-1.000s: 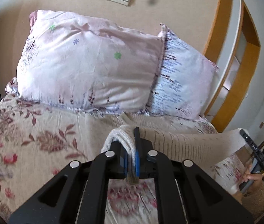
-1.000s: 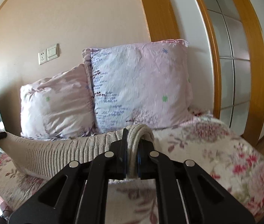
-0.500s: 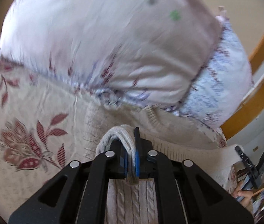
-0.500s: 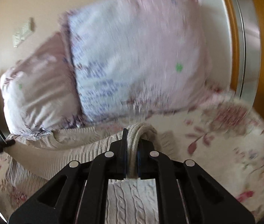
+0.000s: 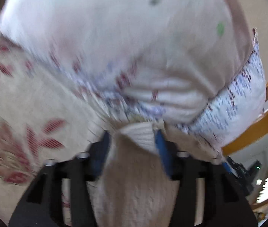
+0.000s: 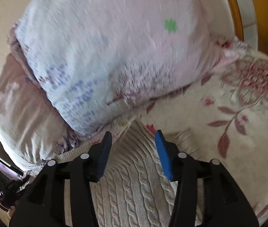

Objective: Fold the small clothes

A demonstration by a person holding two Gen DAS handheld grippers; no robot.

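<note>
A cream cable-knit sweater (image 6: 134, 181) lies on the floral bedspread (image 6: 238, 132), its far edge up against the pillows. My right gripper (image 6: 133, 138) is open, its jaws spread over a ribbed corner of the sweater, holding nothing. In the blurred left wrist view my left gripper (image 5: 133, 138) is also open, with the sweater (image 5: 134, 185) lying between and below its spread fingers and a ribbed corner at the tips.
Two pale pink floral pillows (image 5: 134, 43) (image 6: 115, 53) stand close ahead of both grippers. A wooden door frame (image 6: 262, 15) is at the right. The bedspread extends left in the left wrist view (image 5: 20, 104). The other gripper shows at the right edge (image 5: 241, 172).
Both grippers were shut on the sweater's edge, carried it forward and down toward the pillows, and have now opened and let it go onto the bed.
</note>
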